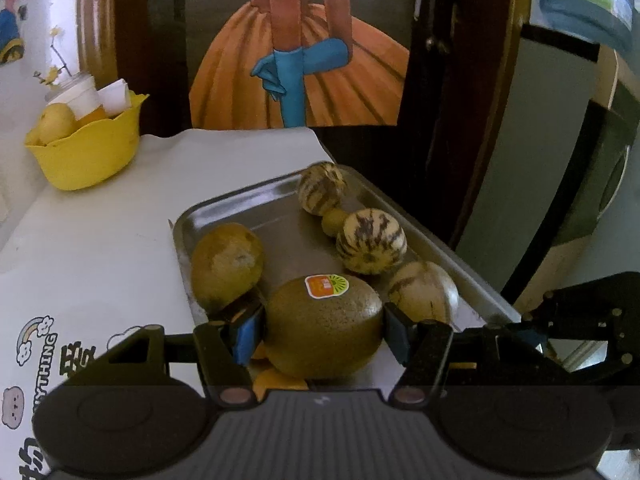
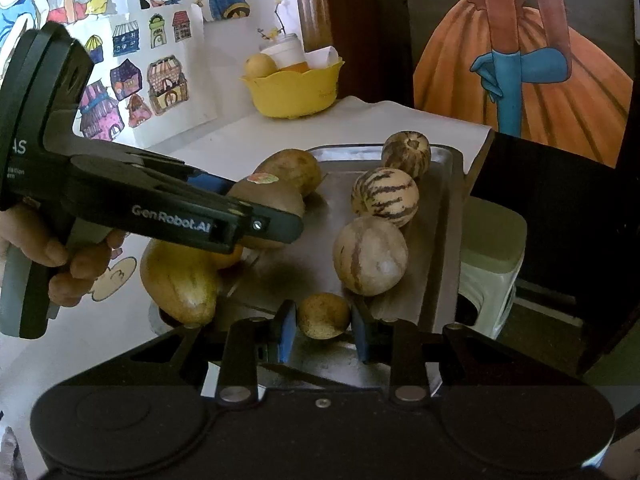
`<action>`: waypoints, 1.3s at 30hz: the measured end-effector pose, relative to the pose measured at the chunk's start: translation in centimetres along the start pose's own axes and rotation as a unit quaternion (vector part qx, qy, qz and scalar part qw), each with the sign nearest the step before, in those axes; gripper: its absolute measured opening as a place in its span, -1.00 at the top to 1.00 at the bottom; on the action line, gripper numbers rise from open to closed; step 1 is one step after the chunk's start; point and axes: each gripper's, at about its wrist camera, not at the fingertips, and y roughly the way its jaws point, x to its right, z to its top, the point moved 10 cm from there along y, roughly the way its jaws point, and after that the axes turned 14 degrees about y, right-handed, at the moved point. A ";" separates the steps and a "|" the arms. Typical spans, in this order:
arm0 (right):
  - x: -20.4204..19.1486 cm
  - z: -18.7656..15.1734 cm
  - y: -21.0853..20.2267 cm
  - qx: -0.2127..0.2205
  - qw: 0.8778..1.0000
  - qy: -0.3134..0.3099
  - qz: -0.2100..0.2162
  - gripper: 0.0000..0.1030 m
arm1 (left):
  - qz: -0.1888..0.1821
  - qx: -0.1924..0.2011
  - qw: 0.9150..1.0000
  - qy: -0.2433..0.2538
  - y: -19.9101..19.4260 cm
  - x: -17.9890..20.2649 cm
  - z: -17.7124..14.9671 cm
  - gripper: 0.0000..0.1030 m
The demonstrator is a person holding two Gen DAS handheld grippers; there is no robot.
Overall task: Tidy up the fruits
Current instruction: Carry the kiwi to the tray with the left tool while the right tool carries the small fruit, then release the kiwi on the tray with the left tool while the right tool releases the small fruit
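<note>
A steel tray point(image 1: 280, 200) point(image 2: 444, 216) sits on the white table. My left gripper point(image 1: 324, 330) is shut on a brown kiwi point(image 1: 324, 324) with an orange and green sticker, at the tray's near left; it also shows in the right wrist view point(image 2: 272, 196). My right gripper point(image 2: 324, 330) is shut on a small yellow-brown fruit point(image 2: 323, 316) at the tray's near edge. Three striped pale melons point(image 1: 370, 246) point(image 2: 384, 196) line the tray's right side. Another brown fruit point(image 1: 226, 264) lies at the tray's left. An elongated yellow fruit point(image 2: 180, 280) lies beside the tray.
A yellow bowl point(image 1: 88, 148) point(image 2: 294, 92) with a yellow fruit and white cups stands at the table's far corner. A painted panel and dark wooden frame rise behind the table. A pale stool point(image 2: 492, 248) stands beyond the table's right edge.
</note>
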 end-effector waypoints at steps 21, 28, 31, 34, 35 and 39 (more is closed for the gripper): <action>1.0 -1.0 -1.0 0.066 0.994 -0.042 -0.074 0.38 | 0.048 -0.060 0.996 0.049 1.4 1.0 0.3 -0.30; 1.3 -1.5 -0.8 0.074 0.992 -0.045 -0.088 0.38 | 0.061 -0.069 0.993 0.077 1.8 1.7 0.2 -0.30; 1.4 -1.6 -0.9 0.079 0.992 -0.047 -0.091 0.39 | 0.064 -0.072 0.992 0.084 1.9 1.8 0.2 -0.31; 1.3 -1.8 -1.1 0.082 0.991 -0.051 -0.093 0.39 | 0.070 -0.074 0.990 0.098 2.0 2.1 0.1 -0.31; 1.3 -1.9 -1.1 0.083 0.991 -0.052 -0.094 0.39 | 0.071 -0.074 0.990 0.099 2.0 2.1 0.1 -0.31; 1.3 -1.9 -1.1 0.084 0.991 -0.052 -0.094 0.39 | 0.071 -0.076 0.990 0.097 2.1 2.1 0.1 -0.32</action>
